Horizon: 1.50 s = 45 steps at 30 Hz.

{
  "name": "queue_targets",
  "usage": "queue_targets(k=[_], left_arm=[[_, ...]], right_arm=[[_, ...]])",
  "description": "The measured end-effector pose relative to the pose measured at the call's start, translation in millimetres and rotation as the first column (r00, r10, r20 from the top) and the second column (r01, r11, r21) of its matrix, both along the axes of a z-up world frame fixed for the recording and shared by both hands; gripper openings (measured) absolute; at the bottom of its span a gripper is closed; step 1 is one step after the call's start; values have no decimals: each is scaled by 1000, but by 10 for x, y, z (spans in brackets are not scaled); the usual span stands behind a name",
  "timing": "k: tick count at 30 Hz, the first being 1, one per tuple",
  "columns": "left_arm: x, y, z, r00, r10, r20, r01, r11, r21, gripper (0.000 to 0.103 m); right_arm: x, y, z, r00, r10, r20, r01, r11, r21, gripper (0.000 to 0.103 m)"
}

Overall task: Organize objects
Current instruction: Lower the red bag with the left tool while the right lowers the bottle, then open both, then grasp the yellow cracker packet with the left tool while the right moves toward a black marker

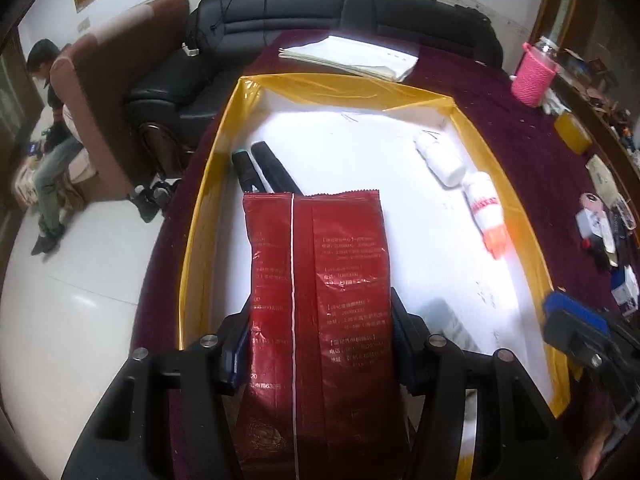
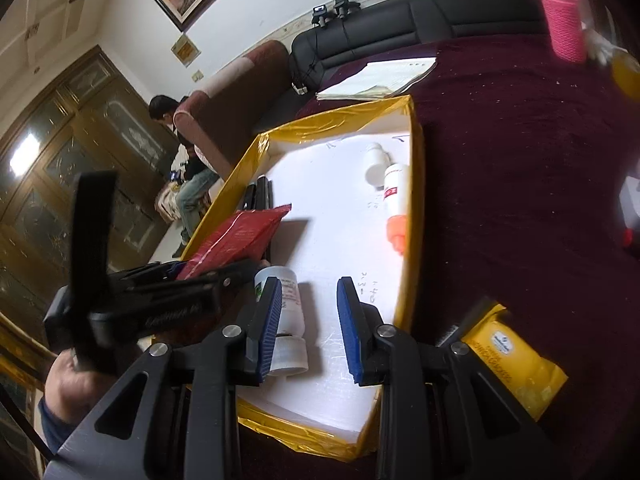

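Note:
A red foil packet lies lengthwise between the fingers of my left gripper, whose pads sit against its two long edges. It hangs over the left side of a white tray with a yellow taped rim, above two black pens. The right wrist view shows the same packet slanting out of the left gripper. My right gripper stands open over the tray's near end with only tray floor between its pads. A white capped bottle lies just beside its left finger.
A plain white bottle and a white bottle with an orange cap lie by the tray's right wall. On the maroon cloth are a yellow wipes pack, a pink cup, papers and clutter at far right. A person sits left.

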State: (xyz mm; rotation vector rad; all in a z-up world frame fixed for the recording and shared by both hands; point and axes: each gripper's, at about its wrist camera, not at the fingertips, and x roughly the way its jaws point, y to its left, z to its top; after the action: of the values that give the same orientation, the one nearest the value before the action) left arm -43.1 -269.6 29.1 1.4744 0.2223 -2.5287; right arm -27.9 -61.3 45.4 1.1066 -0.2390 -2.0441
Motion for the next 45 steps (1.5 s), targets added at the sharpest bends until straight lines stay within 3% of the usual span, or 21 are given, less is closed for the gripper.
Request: queue_targets(k=[5,10,15,19,23,26,30,32,35,38,40,43,45], left_arm=[[81,3,17,1000,16,7,-16,1000,13,55],[335,53,260,998,0,-60,2,1000,25,67],[512,282,550,987,-73,-147,80,996,44,71],[466,722,624,963,-215,-163,233,967,99,74],[257,1228,490,933,-335,-131,355,917,182,74],[185,1633,380,912,-400,-89,409,903,135,74],[164,2191,183,860,-510,11,510,859,-37,74],[131,2358,53,865,-497,72,502,853,-140,74],[45,2425,-85,885,-451,115,466,860,-206,74],[-8,2497,-135,888,-450,96,460,858,-230,73],[-42,2517,-122,885,-461,64,464,869,-168,72],[-60,2605,-119,865,-501,38,502,858,-110,69],[-3,2695,-104,832,-554,26,555,829,-66,69]], right_arm=[[-36,127,41,1000,-8,19,9,1000,-24,26],[-72,499,200,999,-50,16,51,996,-76,27],[-97,940,279,995,-96,37,100,989,-107,29],[-94,1350,315,988,-143,59,149,980,-132,30],[-52,1720,350,979,-195,57,202,969,-143,42],[-6,1960,336,972,-227,61,234,961,-149,43],[32,2250,268,961,-265,74,274,949,-155,43],[29,2371,229,956,-282,84,292,944,-157,43],[31,2493,182,951,-291,100,304,937,-169,43],[54,2601,178,949,-303,92,315,933,-176,43],[80,2673,186,945,-315,85,325,928,-180,43],[95,2780,191,940,-333,76,341,925,-170,43],[95,2849,185,940,-332,82,342,926,-163,43]])
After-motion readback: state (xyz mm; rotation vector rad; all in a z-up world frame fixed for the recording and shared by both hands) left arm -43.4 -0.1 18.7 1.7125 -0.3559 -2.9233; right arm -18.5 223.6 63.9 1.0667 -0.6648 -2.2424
